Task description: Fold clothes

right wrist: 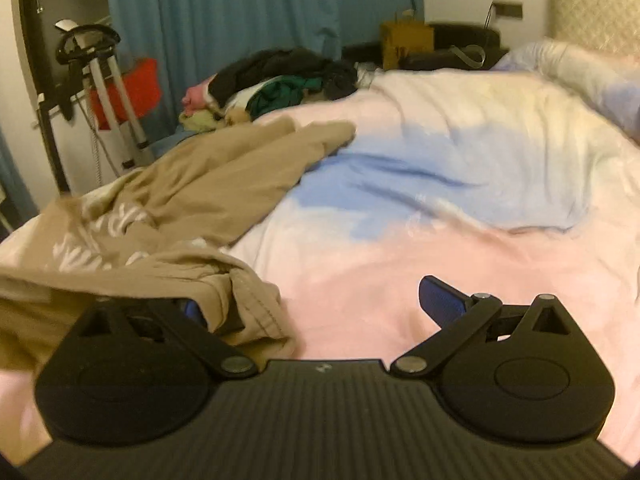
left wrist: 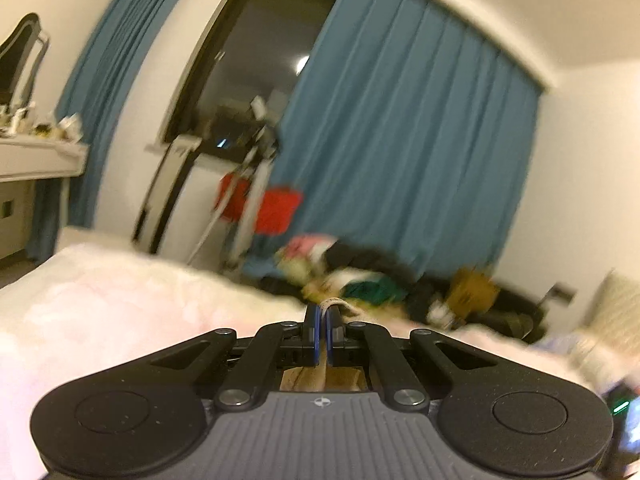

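Observation:
A tan garment with white lettering [right wrist: 168,200] lies crumpled on the left side of the bed [right wrist: 400,272]. My right gripper [right wrist: 312,308] is open wide just above the bed, and a fold of the tan garment lies against its left finger [right wrist: 194,310]. My left gripper [left wrist: 323,322] is shut on a thin edge of tan cloth [left wrist: 334,303] that pokes out above its blue pads; more tan cloth shows beneath the fingers. The left wrist view is blurred by motion.
A pile of dark, green and pink clothes [right wrist: 280,76] sits at the bed's far edge. A pillow [right wrist: 580,68] lies at the head, right. Blue curtains [left wrist: 400,140], an exercise bike with red parts [right wrist: 108,92], a brown paper bag [right wrist: 404,44] and a white dresser [left wrist: 36,160] stand around.

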`<state>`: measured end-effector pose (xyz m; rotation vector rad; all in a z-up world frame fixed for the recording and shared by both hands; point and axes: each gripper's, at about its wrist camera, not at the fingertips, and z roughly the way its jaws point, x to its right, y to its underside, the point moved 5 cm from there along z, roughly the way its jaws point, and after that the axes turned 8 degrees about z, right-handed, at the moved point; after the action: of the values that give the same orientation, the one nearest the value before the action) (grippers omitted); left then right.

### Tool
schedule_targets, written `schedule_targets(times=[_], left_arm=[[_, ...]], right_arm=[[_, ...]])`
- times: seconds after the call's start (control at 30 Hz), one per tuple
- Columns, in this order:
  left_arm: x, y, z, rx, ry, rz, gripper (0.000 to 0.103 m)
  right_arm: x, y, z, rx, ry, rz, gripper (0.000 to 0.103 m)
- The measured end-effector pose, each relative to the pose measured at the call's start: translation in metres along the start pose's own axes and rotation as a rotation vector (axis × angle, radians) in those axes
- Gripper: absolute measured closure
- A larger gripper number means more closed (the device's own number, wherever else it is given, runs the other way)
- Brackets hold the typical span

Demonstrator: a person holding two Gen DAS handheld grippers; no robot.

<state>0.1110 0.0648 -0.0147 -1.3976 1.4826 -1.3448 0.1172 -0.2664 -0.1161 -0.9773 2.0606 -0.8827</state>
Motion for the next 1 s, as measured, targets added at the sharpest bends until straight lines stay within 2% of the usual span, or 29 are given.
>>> schedule_targets(times=[0.1,0.2,0.3,0.4,0.43,0.5,0.6,0.87,1.0], left_arm=[[-0.017,0.016,0.021,-0.132,-0.046,-0.019,0.099],[-0.028,0.024,0.032,-0.197,-0.057,-0.038,0.096],[-0.032,0.027,0.031,-0.229,-0.060,-0.036,0.085],[-0.035,0.032,0.029,-0.257,-0.061,-0.029,0.057],[-0.035,0.034,0.027,-0.263,-0.056,-0.032,0.052],[-0.033,0.037,0.020,-0.275,-0.047,-0.023,0.047],[-0.028,0.044,0.003,-0.291,-0.078,0.027,0.036],[-0.014,0.059,-0.036,-0.326,-0.101,0.143,0.027],[-0.003,0.063,-0.046,-0.333,-0.081,0.194,0.026]], right_arm=[[-0.005,-0.010,-0.006,0.061,-0.034,-0.008,0.000],[-0.008,-0.017,-0.011,0.094,-0.059,-0.026,0.000],[-0.013,-0.022,-0.013,0.110,-0.076,-0.045,0.000],[-0.018,-0.024,-0.018,0.124,-0.092,-0.063,0.000],[-0.020,-0.024,-0.019,0.126,-0.099,-0.066,0.000],[-0.022,-0.023,-0.021,0.127,-0.108,-0.071,0.000],[-0.022,-0.023,-0.022,0.119,-0.119,-0.063,0.000],[-0.024,-0.023,-0.022,0.108,-0.137,-0.050,0.000],[-0.027,-0.023,-0.023,0.107,-0.150,-0.048,0.000]])
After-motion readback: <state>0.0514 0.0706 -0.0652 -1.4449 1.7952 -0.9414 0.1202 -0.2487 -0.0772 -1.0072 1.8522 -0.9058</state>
